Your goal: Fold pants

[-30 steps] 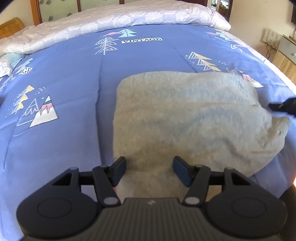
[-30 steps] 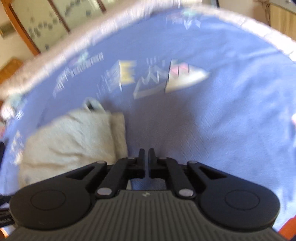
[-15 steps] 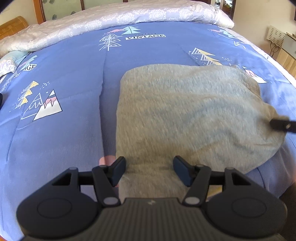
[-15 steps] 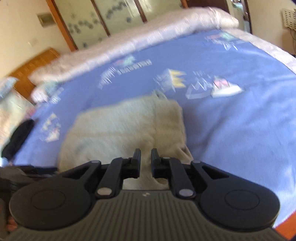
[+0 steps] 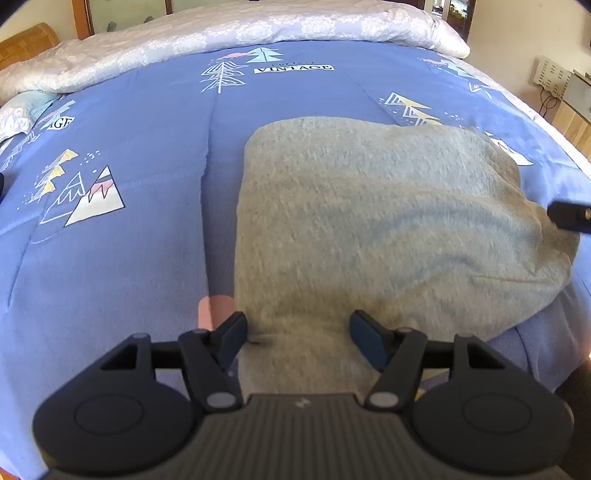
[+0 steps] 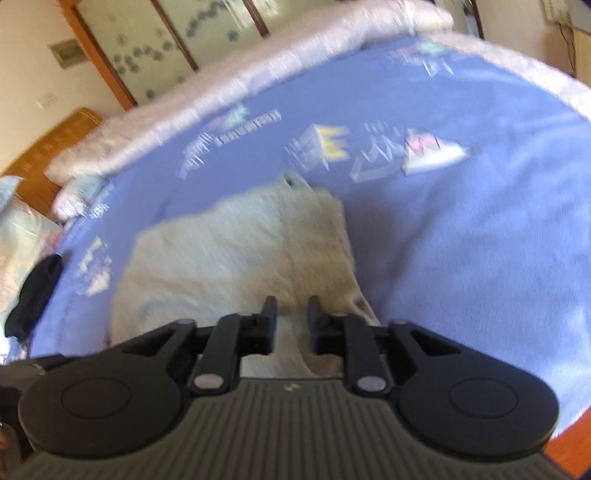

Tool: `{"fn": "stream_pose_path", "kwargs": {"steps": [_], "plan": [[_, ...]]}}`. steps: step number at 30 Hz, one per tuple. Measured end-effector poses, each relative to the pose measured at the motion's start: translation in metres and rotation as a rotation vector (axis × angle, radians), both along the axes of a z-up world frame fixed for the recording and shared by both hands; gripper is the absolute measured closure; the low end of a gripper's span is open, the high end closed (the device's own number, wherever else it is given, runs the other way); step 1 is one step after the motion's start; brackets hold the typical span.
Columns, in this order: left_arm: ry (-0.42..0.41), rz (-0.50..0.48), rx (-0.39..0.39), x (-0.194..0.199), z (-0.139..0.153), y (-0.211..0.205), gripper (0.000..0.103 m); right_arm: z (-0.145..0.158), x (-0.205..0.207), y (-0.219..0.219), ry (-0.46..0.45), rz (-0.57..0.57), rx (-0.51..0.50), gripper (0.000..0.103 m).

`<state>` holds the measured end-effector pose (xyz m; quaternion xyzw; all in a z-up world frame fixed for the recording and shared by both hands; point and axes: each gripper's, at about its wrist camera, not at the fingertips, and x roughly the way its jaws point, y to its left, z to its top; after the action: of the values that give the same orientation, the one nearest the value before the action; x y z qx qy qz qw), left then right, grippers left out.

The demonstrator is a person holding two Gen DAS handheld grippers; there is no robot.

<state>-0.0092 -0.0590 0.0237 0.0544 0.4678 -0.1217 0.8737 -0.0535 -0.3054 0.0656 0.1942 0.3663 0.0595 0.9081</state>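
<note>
Grey pants [image 5: 376, 221] lie folded in a compact rectangle on the blue bedspread [image 5: 129, 258]; in the blurred right wrist view the pants [image 6: 236, 258] look pale. My left gripper [image 5: 299, 332] is open, its fingers straddling the near end of the pants just above the cloth. My right gripper [image 6: 291, 314] is partly open and empty over the near right corner of the pants. One right fingertip also shows at the right edge of the left wrist view [image 5: 570, 218], by the pants' right end.
A white patterned quilt [image 5: 221, 33] is bunched along the far side of the bed. A dark garment [image 6: 33, 291] lies at the bed's left edge. Wooden furniture [image 5: 572, 122] stands right of the bed.
My right gripper swung from bare bedspread to over the pants and its jaws opened from nearly shut. My left gripper stayed open and drew slightly nearer the pants.
</note>
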Motion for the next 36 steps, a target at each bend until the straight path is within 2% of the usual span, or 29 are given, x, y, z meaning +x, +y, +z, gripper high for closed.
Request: {"fn": "stream_pose_path", "kwargs": {"steps": [4,8,12,15,17,20,22,24,26,28,31,33,35,36], "plan": [[0.002,0.008,-0.011,0.000,-0.001,0.001,0.039,0.009,0.013,0.028,-0.044,0.094,-0.016,0.075],[0.005,0.009,-0.015,0.000,-0.001,0.002,0.039,0.001,0.036,0.058,-0.036,0.181,-0.066,0.075],[0.007,0.008,-0.012,0.000,-0.002,0.002,0.037,-0.020,0.085,0.056,0.052,0.136,-0.125,0.079],[0.017,0.014,-0.022,0.001,-0.004,0.003,0.032,-0.041,0.122,0.034,0.142,0.079,-0.016,0.086],[0.028,0.020,-0.040,0.002,-0.005,0.005,0.031,-0.048,0.133,0.028,0.162,0.052,0.052,0.090],[0.049,0.020,-0.076,0.006,-0.003,0.011,0.031,-0.045,0.132,0.030,0.166,0.066,0.047,0.089],[0.048,0.015,-0.130,0.007,0.008,0.021,0.031,-0.038,0.121,0.030,0.148,0.113,0.033,0.085],[0.003,0.018,-0.172,0.007,0.023,0.035,0.029,-0.026,0.105,0.022,0.106,0.140,0.066,0.078],[-0.047,0.036,-0.202,0.011,0.038,0.047,0.024,-0.012,0.087,0.008,0.037,0.129,0.082,0.064],[-0.081,0.058,-0.231,0.024,0.050,0.054,0.024,0.000,0.076,-0.006,-0.018,0.084,0.075,0.061],[-0.088,0.063,-0.265,0.052,0.059,0.048,0.031,0.004,0.083,-0.021,-0.020,0.039,0.110,0.062],[-0.092,0.047,-0.259,0.071,0.059,0.036,0.035,0.000,0.093,-0.021,-0.002,0.027,0.122,0.065],[-0.078,0.030,-0.240,0.089,0.053,0.019,0.047,-0.010,0.106,-0.018,0.037,0.026,0.132,0.074],[-0.060,0.026,-0.232,0.099,0.048,0.011,0.048,-0.016,0.111,-0.016,0.066,0.022,0.132,0.077]]}}
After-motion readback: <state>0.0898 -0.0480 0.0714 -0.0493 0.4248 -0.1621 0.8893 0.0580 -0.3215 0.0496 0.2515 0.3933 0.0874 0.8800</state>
